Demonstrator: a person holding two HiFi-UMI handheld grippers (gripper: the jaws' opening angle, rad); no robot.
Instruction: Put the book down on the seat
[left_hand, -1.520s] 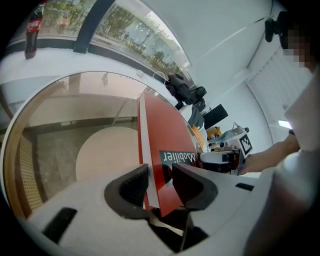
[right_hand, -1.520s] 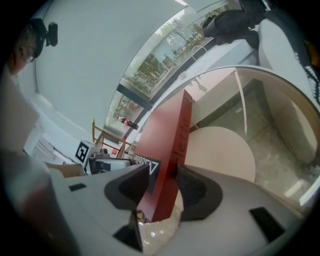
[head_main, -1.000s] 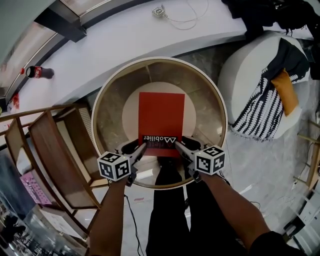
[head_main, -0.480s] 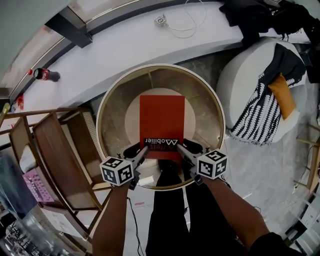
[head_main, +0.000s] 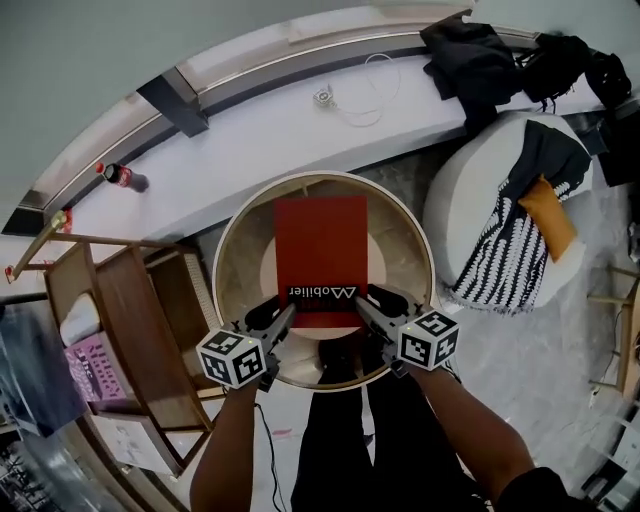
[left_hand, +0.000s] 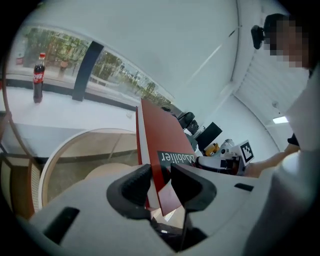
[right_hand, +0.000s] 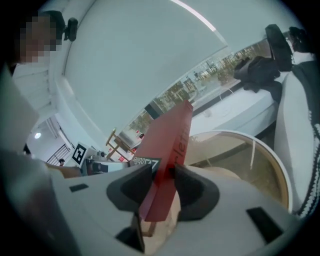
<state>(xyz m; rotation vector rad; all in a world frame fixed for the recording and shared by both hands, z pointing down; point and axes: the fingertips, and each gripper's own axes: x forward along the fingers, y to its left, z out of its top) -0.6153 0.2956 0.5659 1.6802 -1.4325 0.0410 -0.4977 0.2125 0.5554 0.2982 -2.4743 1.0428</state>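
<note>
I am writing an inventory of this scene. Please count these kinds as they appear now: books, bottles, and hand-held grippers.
red book: 1
cola bottle: 1
hand-held grippers: 2 (left hand-held gripper, right hand-held gripper, both closed on the red book)
Total: 4

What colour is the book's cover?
The book is red with a black title band; the head view shows it best.

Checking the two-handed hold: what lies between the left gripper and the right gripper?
The near edge of the red book, clamped by left gripper and right gripper; head view shows it.
</note>
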